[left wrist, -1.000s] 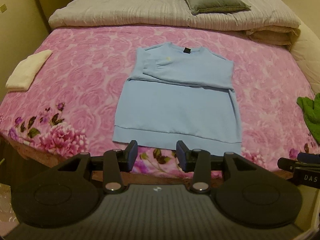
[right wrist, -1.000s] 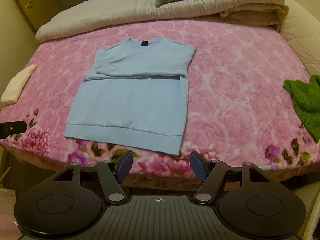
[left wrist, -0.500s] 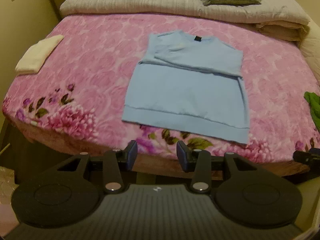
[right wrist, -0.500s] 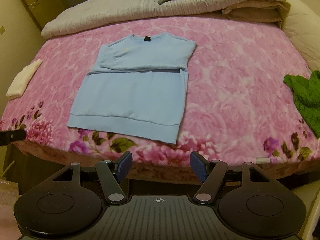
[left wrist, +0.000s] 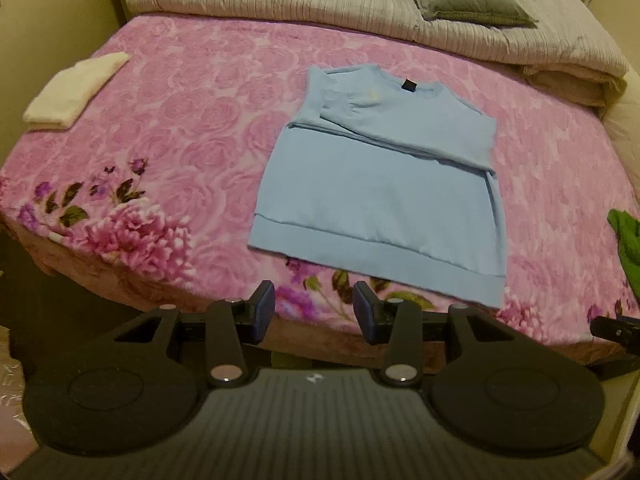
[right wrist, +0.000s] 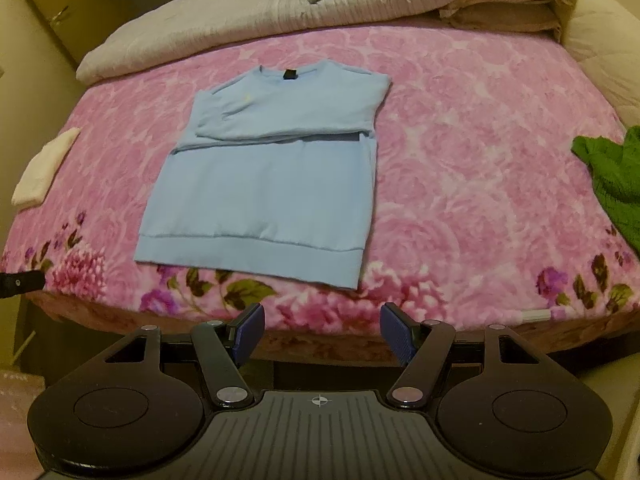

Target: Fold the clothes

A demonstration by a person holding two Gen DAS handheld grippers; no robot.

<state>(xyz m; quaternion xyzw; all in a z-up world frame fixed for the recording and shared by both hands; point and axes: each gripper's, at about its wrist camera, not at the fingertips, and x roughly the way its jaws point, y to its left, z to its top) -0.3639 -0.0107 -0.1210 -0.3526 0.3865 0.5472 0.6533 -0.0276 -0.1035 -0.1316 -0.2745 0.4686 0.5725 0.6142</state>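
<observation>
Lying flat on the pink floral blanket (left wrist: 192, 92) is 1 light blue sweatshirt (left wrist: 384, 196), sleeves folded across its chest, hem toward the bed's near edge. Also there: 1 folded cream towel (left wrist: 76, 92) at the left, 1 green garment (right wrist: 612, 176) at the right, 1 grey pillow (left wrist: 464, 0). The left gripper (left wrist: 314, 312) and right gripper (right wrist: 322, 332) hang before the bed, jaws parted, empty. Only the right view shows the green garment mostly whole.

Smooth matt cloth sweatshirt (left wrist: 380, 196), plush fleecy floral blanket (left wrist: 192, 120), ribbed quilted duvet (left wrist: 320, 0), matt black plastic gripper (left wrist: 314, 312)
</observation>
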